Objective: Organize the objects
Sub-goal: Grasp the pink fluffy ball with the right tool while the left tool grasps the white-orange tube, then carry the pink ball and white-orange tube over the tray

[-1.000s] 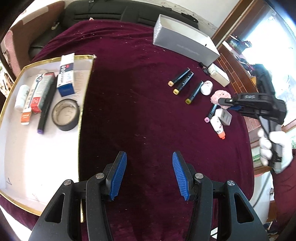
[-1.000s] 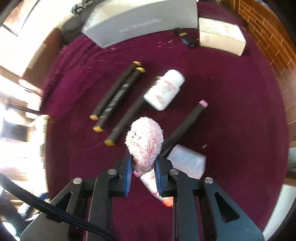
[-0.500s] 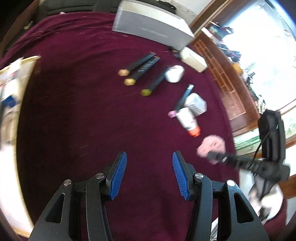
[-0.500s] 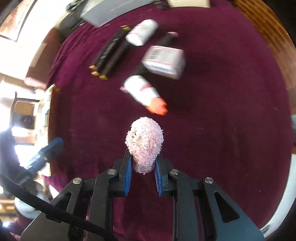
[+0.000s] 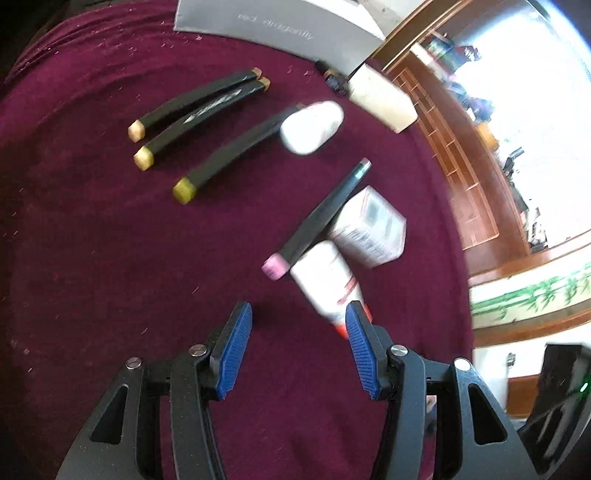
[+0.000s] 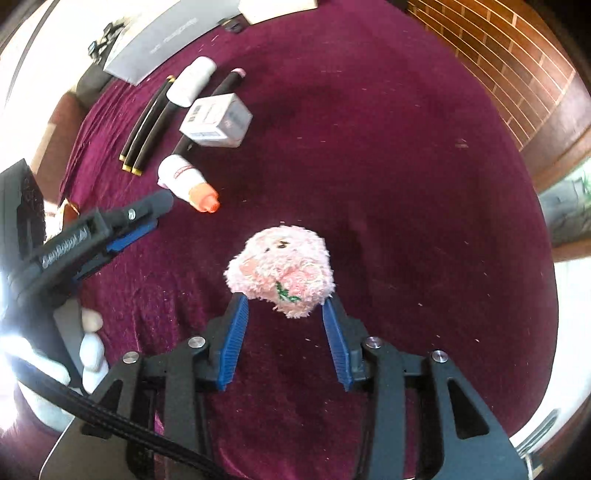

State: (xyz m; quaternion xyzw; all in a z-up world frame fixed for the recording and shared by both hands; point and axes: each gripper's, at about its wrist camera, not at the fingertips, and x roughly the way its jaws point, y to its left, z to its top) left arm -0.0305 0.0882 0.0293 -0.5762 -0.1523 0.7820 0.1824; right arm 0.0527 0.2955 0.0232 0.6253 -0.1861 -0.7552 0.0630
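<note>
- Maroon velvet cloth [image 6: 369, 155] is seen covering the table, with a brick-patterned wall at the upper right of the right wrist view and bright windows beyond the table edge in the left wrist view.
- A pink fluffy puff [image 6: 280, 271], one of the things to be organized, is pictured at lower centre of the right wrist view, on bare cloth well apart from the other items.
- The right gripper [image 6: 282, 334] is shown with its jaws having just been opening; the blue pads stand at either flank of the puff, which spreads loosely between them, and no squeeze is apparent.
- The puff is judged to be released, or nearly so, at its new spot.
- The left gripper [image 5: 297, 347] is shown part-open and empty at lower centre of its own view, its right pad overlapping the orange cap of a white tube [image 5: 327, 282].
- That tube is judged the likely next pick.
- Left unsorted at upper left of the right wrist view are a small white carton [image 6: 218, 120], a pink-tipped marker [image 5: 317, 221], three yellow-tipped markers [image 5: 225, 153] and a white bottle [image 5: 312, 125].
- A grey box [image 5: 280, 27] and a cream box [image 5: 380, 98] lie toward the far edge.
- Most of the organizing is judged still to be done.
</note>
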